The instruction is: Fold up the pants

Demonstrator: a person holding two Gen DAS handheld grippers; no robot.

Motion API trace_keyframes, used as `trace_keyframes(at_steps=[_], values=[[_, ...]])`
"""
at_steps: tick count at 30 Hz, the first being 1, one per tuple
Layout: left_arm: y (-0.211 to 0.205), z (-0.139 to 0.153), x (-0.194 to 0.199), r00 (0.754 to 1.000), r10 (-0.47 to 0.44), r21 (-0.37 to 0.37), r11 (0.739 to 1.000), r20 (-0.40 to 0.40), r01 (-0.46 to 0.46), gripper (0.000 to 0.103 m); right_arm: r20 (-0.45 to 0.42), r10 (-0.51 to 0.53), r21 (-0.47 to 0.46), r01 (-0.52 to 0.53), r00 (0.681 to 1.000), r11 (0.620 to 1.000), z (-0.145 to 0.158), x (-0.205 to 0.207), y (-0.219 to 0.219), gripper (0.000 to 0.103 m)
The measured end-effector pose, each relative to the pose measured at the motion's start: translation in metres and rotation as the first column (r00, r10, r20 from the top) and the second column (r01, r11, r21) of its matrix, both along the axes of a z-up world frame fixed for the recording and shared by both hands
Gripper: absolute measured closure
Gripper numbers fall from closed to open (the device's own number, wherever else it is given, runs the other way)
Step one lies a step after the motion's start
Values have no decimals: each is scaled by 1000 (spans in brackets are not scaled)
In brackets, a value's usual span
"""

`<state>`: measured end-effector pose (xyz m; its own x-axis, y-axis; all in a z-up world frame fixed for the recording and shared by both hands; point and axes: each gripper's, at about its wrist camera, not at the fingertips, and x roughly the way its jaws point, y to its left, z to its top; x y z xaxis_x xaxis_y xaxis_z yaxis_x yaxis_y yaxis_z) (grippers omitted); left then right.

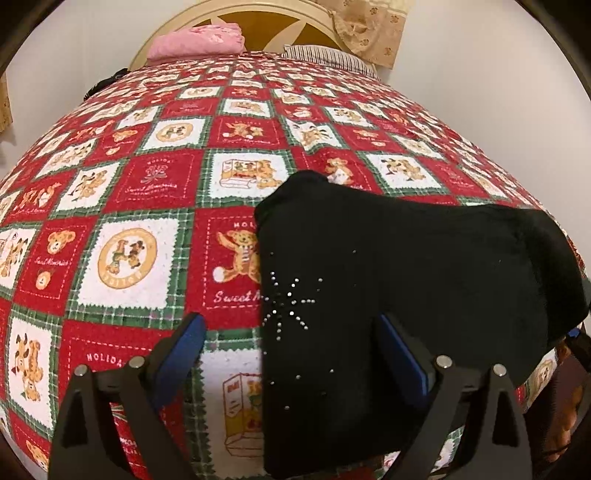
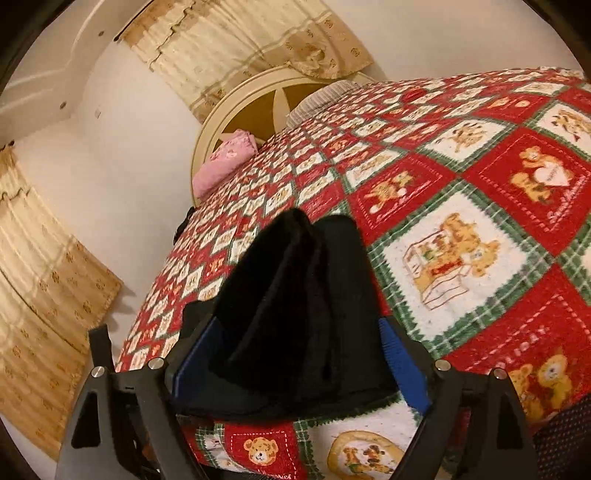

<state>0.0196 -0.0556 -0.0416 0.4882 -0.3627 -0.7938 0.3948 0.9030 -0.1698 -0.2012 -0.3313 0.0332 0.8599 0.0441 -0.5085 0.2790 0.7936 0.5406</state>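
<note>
The black pants (image 1: 388, 295) lie folded in a compact stack on the red, white and green teddy-bear bedspread (image 1: 147, 221), with a rhinestone starburst on top. My left gripper (image 1: 291, 321) is open, its jaws standing wide over the left edge of the stack, holding nothing. In the right wrist view the pants (image 2: 295, 295) show as a layered black pile. My right gripper (image 2: 299, 325) is open, its blue-padded fingers on either side of the pile's near end, not closed on it.
A folded pink cloth (image 1: 199, 40) and a striped pillow (image 1: 328, 55) lie at the round headboard (image 1: 258, 14). Beige curtains (image 2: 48, 280) hang on the walls. The bed's left edge (image 2: 155, 295) drops off beside the pile.
</note>
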Motion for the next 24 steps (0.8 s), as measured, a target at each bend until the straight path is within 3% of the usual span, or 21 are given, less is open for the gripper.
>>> trace_keyframes(at_steps=[3, 6, 10, 15, 18, 20, 22, 24], values=[[0, 0, 0, 1000, 2, -5, 1000, 0, -2, 6, 65, -34, -36, 36, 997, 999, 14, -12, -2, 16], [0, 0, -1, 1000, 2, -3, 1000, 5, -2, 6, 64, -93, -59, 97, 994, 994, 20, -17, -4, 16], [1, 0, -2, 1000, 3, -5, 1000, 8, -3, 6, 44, -80, -241, 89, 996, 966, 29, -11, 20, 16], [1, 0, -2, 1000, 9, -4, 1000, 11, -9, 6, -41, -86, -482, 56, 995, 875, 20, 9, 51, 16], [1, 0, -2, 1000, 8, -9, 1000, 7, -8, 6, -107, -118, -461, 56, 987, 885, -1, 15, 38, 16], [1, 0, -2, 1000, 7, -11, 1000, 9, -7, 6, -126, -120, -357, 68, 985, 932, -17, 12, 22, 16], [0, -1, -3, 1000, 6, -7, 1000, 13, -6, 5, -88, -118, -335, 82, 989, 939, -15, 6, 23, 16], [0, 0, -2, 1000, 7, -8, 1000, 13, -7, 5, -136, -80, -347, 28, 987, 938, -15, 9, 30, 16]])
